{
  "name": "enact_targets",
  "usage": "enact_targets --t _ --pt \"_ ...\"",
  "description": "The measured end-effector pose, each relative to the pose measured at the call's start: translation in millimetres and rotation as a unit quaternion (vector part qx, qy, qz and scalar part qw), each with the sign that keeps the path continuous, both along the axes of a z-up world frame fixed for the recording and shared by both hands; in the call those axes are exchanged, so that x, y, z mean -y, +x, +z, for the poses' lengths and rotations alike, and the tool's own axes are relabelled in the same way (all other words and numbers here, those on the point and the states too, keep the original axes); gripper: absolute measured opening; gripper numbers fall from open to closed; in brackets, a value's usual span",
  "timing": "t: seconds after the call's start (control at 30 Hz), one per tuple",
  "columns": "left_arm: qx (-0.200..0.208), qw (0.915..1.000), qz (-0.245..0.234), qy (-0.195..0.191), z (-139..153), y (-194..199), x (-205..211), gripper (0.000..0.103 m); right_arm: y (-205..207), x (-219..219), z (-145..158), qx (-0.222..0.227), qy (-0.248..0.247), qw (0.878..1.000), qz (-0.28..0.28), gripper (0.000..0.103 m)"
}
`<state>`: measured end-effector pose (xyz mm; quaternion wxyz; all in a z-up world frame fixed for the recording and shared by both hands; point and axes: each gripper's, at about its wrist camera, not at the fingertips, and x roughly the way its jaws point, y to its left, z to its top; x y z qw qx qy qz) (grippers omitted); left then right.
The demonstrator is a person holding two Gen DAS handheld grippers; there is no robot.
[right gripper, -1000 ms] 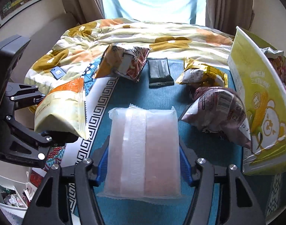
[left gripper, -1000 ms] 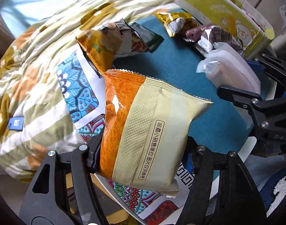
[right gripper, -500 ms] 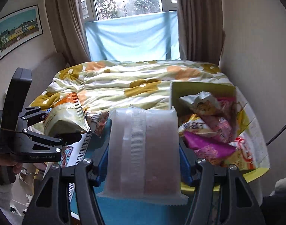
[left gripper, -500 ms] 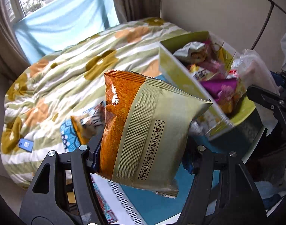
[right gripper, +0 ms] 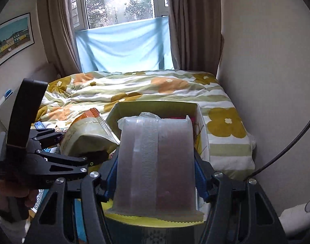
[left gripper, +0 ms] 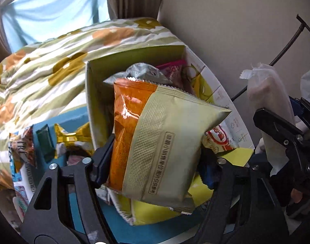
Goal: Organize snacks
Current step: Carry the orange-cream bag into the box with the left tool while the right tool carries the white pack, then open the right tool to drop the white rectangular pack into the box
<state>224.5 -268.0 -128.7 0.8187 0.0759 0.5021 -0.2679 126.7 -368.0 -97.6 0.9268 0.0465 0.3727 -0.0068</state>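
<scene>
An orange-and-beige snack bag [left gripper: 165,142] hangs between the fingers of my left gripper [left gripper: 155,166], right above the yellow-green snack box [left gripper: 89,93]. The jaws are opening, and a slim gap shows at the right pad. The box holds several packets, among them a silver one [left gripper: 142,73]. My right gripper [right gripper: 156,174] is shut on a translucent pinkish packet [right gripper: 155,158], held just in front of the box rim [right gripper: 155,104]. In the right wrist view the left gripper [right gripper: 83,144] and its bag [right gripper: 85,130] sit to the left of that packet.
On the blue cloth left of the box lie a gold packet [left gripper: 71,136], a dark green packet [left gripper: 45,142] and an orange-brown bag [left gripper: 22,146]. A flowered duvet [right gripper: 155,85] covers the bed behind. A wall and a thin black cable [right gripper: 287,148] run close on the right.
Both grippers swung from the blue cloth up and over to the box, carrying their packets. The left jaws now stand wider around the orange-and-beige bag; the right grip is unchanged.
</scene>
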Motion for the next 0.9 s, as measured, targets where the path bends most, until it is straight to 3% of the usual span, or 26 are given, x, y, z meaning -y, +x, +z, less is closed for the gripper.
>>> enact_targets --t 0.03,0.07,0.17,0.37,0.53,0.77,0.83,0.87,0.9 --pt "-0.009 0.9999 0.010 0.003 -5.8 1.0 0.1 0.092 0.7 4.3 -2.6 -0.003 0.001 1.000 0.002 0.058" --pt "-0.014 0.9997 0.018 -0.003 -9.1 0.6 -0.5 0.096 1.8 7.3 -5.5 -0.007 0.003 1.000 0.005 0.058" --pt "-0.030 0.9987 0.040 -0.013 -16.0 -1.3 -13.9 0.096 4.3 17.3 -16.4 -0.019 0.016 1.000 0.008 0.058" --pt "-0.024 0.9975 0.067 -0.003 -9.2 -15.0 -57.6 0.096 9.9 30.0 -40.2 -0.040 0.037 0.999 0.004 0.058" --pt "-0.034 0.9950 0.092 -0.020 -4.8 -12.2 -78.6 0.096 18.5 42.9 -43.6 -0.058 0.056 0.997 -0.010 0.058" --pt "-0.015 0.9941 0.108 -0.004 -2.4 -3.5 -93.0 0.096 62.4 48.9 -43.4 -0.070 0.032 0.997 -0.012 0.060" --pt "-0.015 0.9937 0.111 -0.001 -5.2 -2.3 -95.5 0.096 66.4 49.5 -43.2 -0.061 0.031 0.998 -0.015 0.075" --pt "-0.016 0.9935 0.112 -0.001 -6.6 -2.9 -96.9 0.096 65.4 50.2 -41.9 -0.053 0.034 0.998 -0.018 0.097" --pt "-0.018 0.9934 0.114 -0.002 -8.0 -4.2 -97.9 0.096 64.1 51.2 -40.5 -0.049 0.040 0.998 -0.019 0.103"
